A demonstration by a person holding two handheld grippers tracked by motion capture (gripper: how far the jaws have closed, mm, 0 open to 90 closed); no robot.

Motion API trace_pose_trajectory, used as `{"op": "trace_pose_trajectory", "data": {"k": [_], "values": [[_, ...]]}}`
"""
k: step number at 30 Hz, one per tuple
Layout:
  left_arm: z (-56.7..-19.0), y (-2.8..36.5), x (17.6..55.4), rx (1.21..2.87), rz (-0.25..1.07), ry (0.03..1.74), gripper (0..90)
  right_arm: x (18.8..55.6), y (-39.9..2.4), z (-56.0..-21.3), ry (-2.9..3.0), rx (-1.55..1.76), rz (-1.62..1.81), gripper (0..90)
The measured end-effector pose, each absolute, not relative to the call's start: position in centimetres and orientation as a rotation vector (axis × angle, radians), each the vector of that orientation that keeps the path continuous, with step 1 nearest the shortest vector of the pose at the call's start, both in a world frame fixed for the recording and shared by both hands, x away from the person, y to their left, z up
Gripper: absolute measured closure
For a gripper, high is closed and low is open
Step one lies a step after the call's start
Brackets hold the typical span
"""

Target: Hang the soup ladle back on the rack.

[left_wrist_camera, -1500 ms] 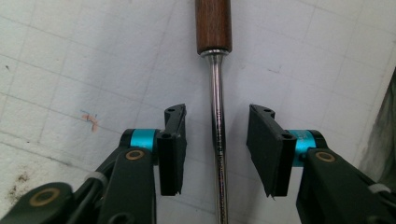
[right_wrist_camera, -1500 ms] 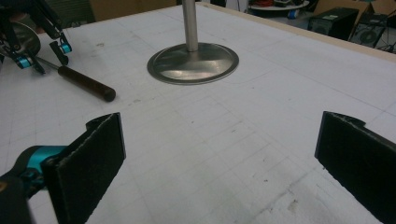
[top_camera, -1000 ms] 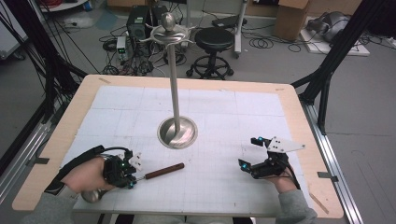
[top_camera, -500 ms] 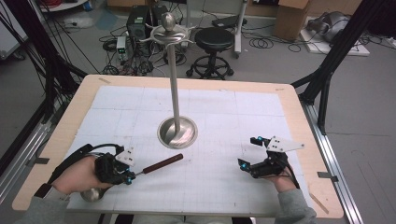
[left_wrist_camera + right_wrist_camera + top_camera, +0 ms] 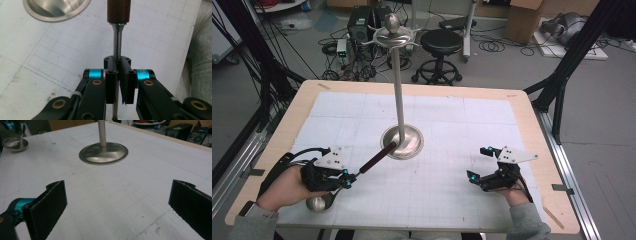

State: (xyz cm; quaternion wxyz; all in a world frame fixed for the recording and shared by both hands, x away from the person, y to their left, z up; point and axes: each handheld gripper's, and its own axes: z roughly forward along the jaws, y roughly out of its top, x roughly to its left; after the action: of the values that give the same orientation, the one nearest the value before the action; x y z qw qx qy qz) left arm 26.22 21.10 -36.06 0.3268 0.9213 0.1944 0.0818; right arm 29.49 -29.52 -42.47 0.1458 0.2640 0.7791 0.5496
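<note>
A metal ladle with a dark wooden handle point(image 5: 379, 156) has its steel bowl point(image 5: 317, 202) low at the front left of the table. My left gripper point(image 5: 346, 177) is shut on the ladle's thin metal shaft. In the left gripper view the jaws point(image 5: 117, 62) pinch that shaft just below the wooden handle point(image 5: 119, 11), which points toward the stand. A tall metal stand point(image 5: 398, 90) with hooks at its top rises from a round base point(image 5: 402, 142) at the table's middle. My right gripper point(image 5: 477, 162) rests at the front right, open, with nothing between its pads point(image 5: 53, 195).
White gridded paper point(image 5: 452, 125) covers the wooden table point(image 5: 532, 125). The right gripper view takes in the stand's base point(image 5: 103, 153) ahead and the ladle's bowl point(image 5: 15, 144) far left. Stools, cables and boxes stand on the floor beyond the table's far edge.
My left gripper has risen a little with the ladle. The wooden handle's tip has swung up and toward the stand's base. The right gripper has not moved.
</note>
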Motion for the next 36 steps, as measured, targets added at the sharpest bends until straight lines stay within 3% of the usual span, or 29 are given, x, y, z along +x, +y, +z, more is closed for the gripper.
{"op": "trace_pose_trajectory", "data": {"k": [36], "values": [[-33.5, 22.9, 27.1, 2.070, 0.276, 0.578, 84.1, 29.5, -29.5, -42.4, 2.234, 0.754, 1.591, 0.8]]}}
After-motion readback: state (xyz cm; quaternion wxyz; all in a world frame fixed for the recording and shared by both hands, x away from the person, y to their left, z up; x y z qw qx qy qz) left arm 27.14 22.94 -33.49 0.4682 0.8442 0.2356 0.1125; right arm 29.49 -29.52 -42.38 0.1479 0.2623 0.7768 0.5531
